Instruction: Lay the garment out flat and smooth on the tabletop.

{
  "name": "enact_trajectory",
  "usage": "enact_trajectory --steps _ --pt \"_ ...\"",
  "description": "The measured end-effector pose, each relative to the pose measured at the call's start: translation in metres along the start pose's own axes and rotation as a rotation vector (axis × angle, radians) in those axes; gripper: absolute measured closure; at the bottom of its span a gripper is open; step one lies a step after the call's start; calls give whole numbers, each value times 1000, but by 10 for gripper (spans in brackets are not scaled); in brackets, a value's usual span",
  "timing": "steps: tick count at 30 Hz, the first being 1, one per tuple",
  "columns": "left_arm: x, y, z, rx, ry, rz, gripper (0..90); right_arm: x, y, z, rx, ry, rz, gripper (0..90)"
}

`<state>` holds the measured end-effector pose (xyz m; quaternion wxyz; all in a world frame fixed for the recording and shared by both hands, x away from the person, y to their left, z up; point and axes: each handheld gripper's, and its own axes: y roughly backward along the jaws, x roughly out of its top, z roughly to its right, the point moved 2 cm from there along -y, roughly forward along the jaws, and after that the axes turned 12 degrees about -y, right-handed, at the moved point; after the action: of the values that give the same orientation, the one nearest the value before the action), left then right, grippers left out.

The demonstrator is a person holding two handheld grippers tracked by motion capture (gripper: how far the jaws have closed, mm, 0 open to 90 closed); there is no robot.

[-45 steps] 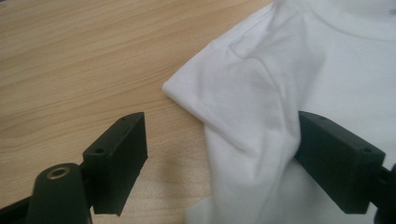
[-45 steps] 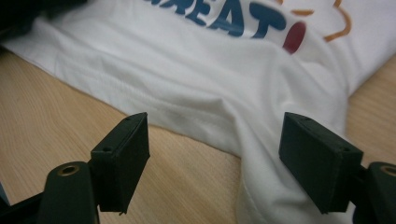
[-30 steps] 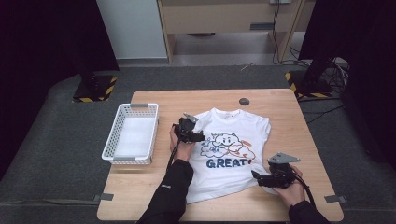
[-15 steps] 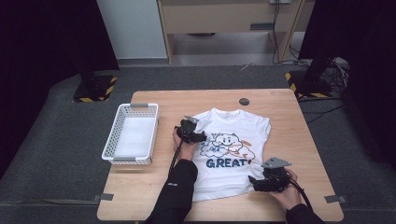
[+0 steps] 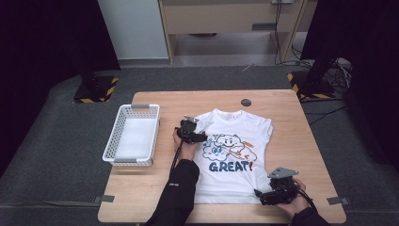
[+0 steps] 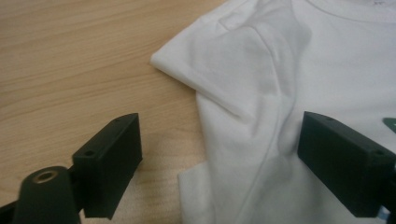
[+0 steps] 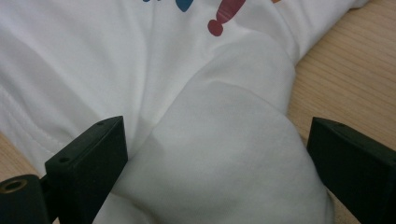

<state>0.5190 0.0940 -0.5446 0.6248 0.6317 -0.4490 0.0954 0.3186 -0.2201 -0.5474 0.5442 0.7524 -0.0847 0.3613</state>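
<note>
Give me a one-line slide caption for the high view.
Two hand-held grippers work a white T-shirt spread on a wooden table, with a white basket beside it.

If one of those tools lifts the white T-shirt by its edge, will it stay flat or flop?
The T-shirt would probably flop and drape: its cloth already bunches into soft folds by the right tool. It looks thin, so likely light. Pushed, it would probably wrinkle on the table rather than slide whole.
</note>
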Motion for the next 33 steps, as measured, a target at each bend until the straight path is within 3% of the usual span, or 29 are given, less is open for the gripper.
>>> enact_trajectory --steps 2,4,10,14,20,21,22,23,27,31,33 --pt "0 5 -1 6 -29 -20 142 2 2 0 4 -3 1 61" --pt "1 12 -4 -2 -37 -7 131 4 4 1 5 -4 21 59" --pt "4 39 -21 -2 -7 100 152 20 4 -3 17 -22 96 50" --pt "7 45 -29 -6 13 131 192 31 -3 -11 55 -49 122 58" --pt "8 34 -30 -12 43 134 233 33 -16 -20 53 -25 92 68" --pt "7 26 -30 -23 71 134 239 32 -21 -23 54 -15 73 72" --pt "7 26 -30 -23 71 134 243 31 -23 -24 54 -15 67 75" --pt "6 18 -30 -38 92 109 243 30 -25 -25 51 -6 60 75" --pt "7 7 -26 -40 111 102 253 26 -28 -28 30 26 48 79" --pt "10 2 -21 -26 87 97 254 23 -27 -28 32 23 52 82" --pt "11 0 -20 -23 85 93 254 21 -26 -29 20 46 51 76"
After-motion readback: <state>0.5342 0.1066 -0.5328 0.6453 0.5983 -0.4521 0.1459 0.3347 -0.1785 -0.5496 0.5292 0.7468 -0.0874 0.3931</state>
